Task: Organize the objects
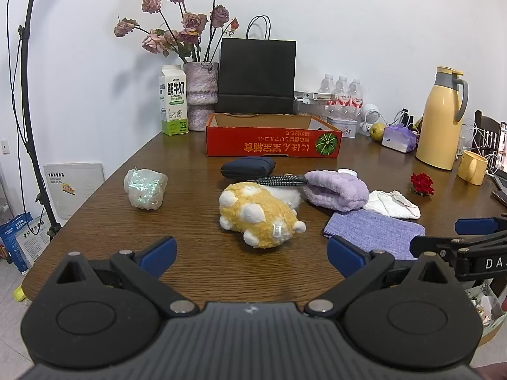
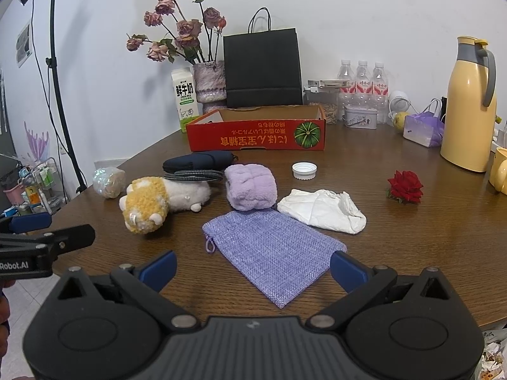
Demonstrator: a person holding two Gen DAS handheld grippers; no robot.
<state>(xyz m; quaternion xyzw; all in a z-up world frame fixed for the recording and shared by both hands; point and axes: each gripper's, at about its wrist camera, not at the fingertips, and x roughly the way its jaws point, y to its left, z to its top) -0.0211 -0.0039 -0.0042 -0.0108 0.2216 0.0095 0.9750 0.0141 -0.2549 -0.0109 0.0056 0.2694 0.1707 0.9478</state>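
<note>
Right wrist: pouch [image 2: 273,253] between spread tongs [image 2: 253,269]

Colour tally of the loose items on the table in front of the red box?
Purple: 2 - fuzzy purple roll, woven lilac drawstring pouch
White: 2 - white plastic cap, crumpled white cloth bag
Yellow and white: 1 - plush toy
Dark navy: 1 - zip case
Red: 1 - rose head
Iridescent: 1 - wrapped bundle
Total: 8

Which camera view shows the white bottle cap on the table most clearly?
The right wrist view: the white bottle cap lies fully in sight on bare wood behind the purple fluffy bundle. In the left wrist view that bundle hides nearly all of it; only a sliver shows.
</note>
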